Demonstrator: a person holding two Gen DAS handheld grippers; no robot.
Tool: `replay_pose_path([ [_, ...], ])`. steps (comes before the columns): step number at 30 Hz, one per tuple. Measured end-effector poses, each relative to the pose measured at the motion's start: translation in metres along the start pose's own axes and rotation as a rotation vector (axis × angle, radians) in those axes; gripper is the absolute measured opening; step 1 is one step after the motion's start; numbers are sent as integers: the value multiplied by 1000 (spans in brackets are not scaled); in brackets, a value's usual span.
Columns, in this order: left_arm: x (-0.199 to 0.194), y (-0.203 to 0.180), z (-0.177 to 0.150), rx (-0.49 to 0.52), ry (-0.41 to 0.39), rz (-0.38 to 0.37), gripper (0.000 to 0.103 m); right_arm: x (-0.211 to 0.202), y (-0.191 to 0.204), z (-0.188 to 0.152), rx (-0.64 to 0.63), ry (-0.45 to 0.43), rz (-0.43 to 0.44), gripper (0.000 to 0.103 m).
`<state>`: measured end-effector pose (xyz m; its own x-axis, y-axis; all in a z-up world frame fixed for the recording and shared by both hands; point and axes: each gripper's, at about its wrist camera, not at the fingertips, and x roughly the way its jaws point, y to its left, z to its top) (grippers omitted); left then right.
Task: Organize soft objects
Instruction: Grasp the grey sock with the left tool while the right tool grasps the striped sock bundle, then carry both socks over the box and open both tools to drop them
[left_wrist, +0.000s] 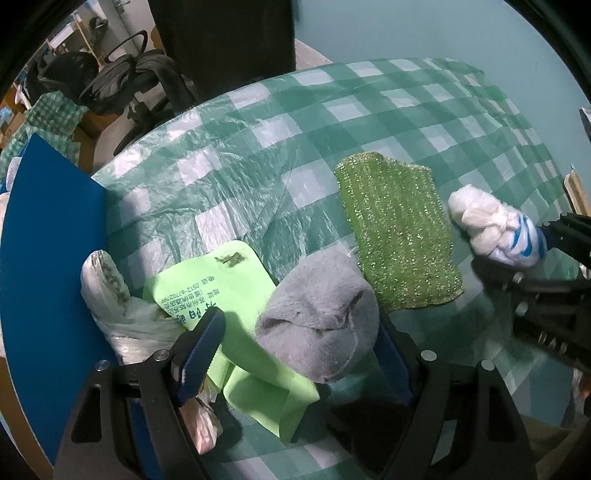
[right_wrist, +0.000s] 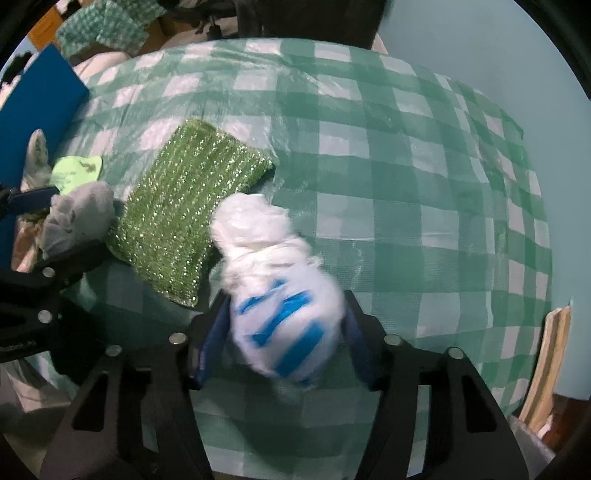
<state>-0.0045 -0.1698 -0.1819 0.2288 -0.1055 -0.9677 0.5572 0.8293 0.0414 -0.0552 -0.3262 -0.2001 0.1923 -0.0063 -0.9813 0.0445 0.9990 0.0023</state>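
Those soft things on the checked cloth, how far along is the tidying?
Nothing looks sorted yet. In hand: the right tool is closed on the white and blue bag bundle; the left tool straddles the grey sock, pads apart. Left: the glittery green cloth and light green cloth.

The knotted bag (right_wrist: 284, 317) is smeared by motion blur. The grey cloth (left_wrist: 321, 325) hides the left tool's far finger (left_wrist: 397, 369). The blue board (left_wrist: 48, 240) runs off frame.
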Motion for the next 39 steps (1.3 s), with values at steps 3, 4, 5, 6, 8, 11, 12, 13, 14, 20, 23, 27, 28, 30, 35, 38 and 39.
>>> replay_pose_path([
  [3,0,1,-1,8,0,3,60,-5,-8,1,19,-4,14,42],
  [4,-1,1,-1,10,-1,2,56,-7,-10,1,24,-13,16,42],
  [5,-1,0,-1,12,-2,4,51,-11,-12,1,27,-24,13,42],
  [6,-2,0,-1,13,-4,3,44,-14,-13,1,30,-32,13,41],
  [8,-5,-1,-1,14,-13,7,37,-21,-16,2,34,-49,15,41],
  [11,-11,0,1,1,-26,3,31,-30,-16,7,30,-70,9,41],
  [12,-15,1,1,-8,-35,2,30,-33,-16,8,29,-77,9,41],
  [13,-18,2,1,-15,-43,-2,29,-37,-16,9,26,-86,9,41],
  [14,-21,3,3,-20,-50,-6,28,-39,-15,10,22,-91,10,41],
  [20,-50,9,4,-48,-127,-10,27,-57,-4,17,-27,-135,-4,41],
  [23,-64,16,3,-70,-162,-6,27,-64,4,17,-55,-156,-16,41],
  [27,-81,27,1,-112,-197,-2,27,-69,20,27,-77,-186,-20,41],
  [28,-85,31,0,-119,-204,0,27,-74,22,28,-82,-195,-21,41],
  [30,-93,36,-1,-137,-223,3,27,-81,26,31,-91,-210,-20,41],
  [35,-111,44,-3,-169,-259,8,27,-100,37,39,-117,-257,-17,41],
  [38,-124,48,-5,-187,-287,10,27,-112,42,43,-129,-280,-11,41],
  [39,-130,50,-6,-193,-297,11,27,-116,44,44,-132,-287,-7,41],
])
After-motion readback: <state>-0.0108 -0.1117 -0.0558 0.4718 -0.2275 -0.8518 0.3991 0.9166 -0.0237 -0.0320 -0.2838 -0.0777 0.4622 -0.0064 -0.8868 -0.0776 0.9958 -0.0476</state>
